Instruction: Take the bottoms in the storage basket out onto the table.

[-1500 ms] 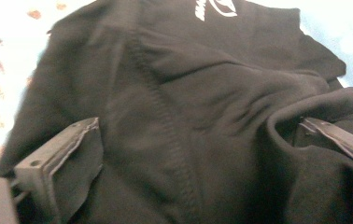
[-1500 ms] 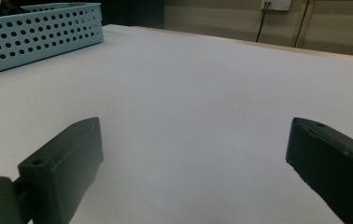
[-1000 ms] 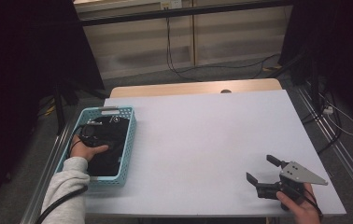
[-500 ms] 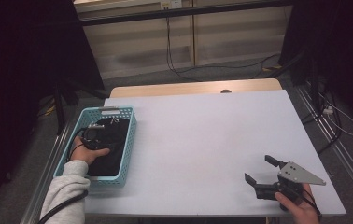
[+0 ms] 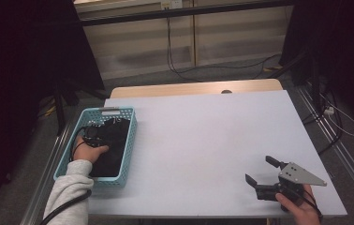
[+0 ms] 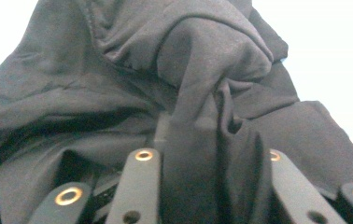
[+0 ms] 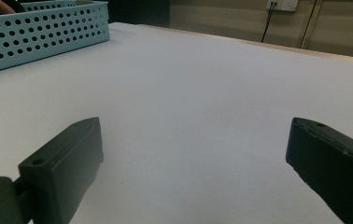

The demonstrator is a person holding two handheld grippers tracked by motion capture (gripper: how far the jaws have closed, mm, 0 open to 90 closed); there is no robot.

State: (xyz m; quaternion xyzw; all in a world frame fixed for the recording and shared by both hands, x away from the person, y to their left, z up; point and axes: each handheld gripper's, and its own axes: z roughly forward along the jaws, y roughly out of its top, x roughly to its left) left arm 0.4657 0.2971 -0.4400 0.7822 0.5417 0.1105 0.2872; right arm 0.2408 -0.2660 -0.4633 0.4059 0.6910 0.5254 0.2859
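A black cloth [image 5: 112, 152] lies bunched inside a light blue perforated basket [image 5: 131, 136] at the table's left. My left gripper [image 5: 93, 134] reaches down into the basket. Its jaws have just been closing, and in the left gripper view they pinch a raised fold of the cloth [image 6: 202, 60] between them [image 6: 209, 149]. My right gripper [image 5: 258, 168] rests low at the table's front right corner, open, with bare tabletop between its jaws [image 7: 195, 154].
The white table [image 5: 203, 131] stretches between the basket and the right gripper. The basket's wall [image 7: 39, 28] shows far off in the right gripper view. Cables run on the floor behind the table, and dark stands flank it.
The left hand has shifted slightly inside the basket, over the black cloth. The right gripper has stayed where it was.
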